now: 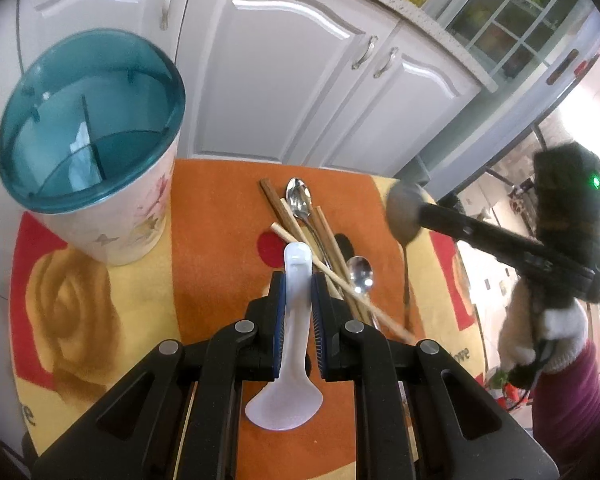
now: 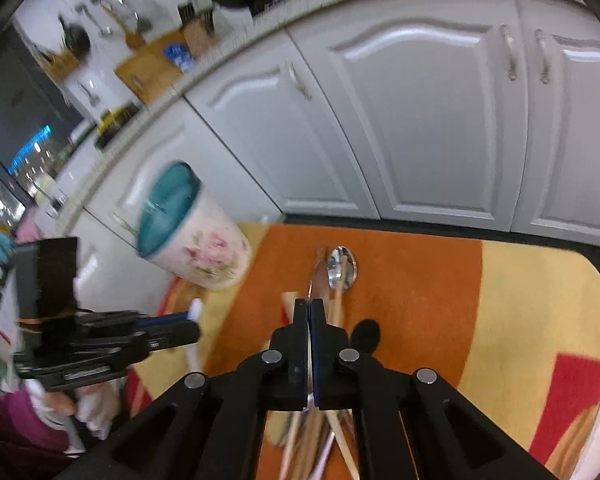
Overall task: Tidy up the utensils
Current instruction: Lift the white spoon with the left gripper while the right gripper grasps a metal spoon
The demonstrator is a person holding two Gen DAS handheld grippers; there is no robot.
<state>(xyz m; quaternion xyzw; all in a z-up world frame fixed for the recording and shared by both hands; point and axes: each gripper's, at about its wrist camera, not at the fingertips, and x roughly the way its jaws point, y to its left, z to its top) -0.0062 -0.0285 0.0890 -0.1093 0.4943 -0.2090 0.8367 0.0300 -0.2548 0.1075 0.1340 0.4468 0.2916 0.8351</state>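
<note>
Orange mat (image 1: 220, 216) before white cupboards. Left claw (image 1: 298, 292) clamped on white spoon (image 1: 296, 320); right claw (image 2: 309, 312) pinching metal spoon (image 1: 404, 216). Thin handle could slip near cup (image 1: 100, 152).

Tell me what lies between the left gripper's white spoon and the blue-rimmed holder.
Only bare orange and yellow mat separates the white spoon from the blue-rimmed holder, seen in the left wrist view.

Both wrist views look steeply down, close over the mat (image 1: 220, 240), facing the cabinets (image 2: 420, 120); both share the cup (image 1: 100, 160).
</note>
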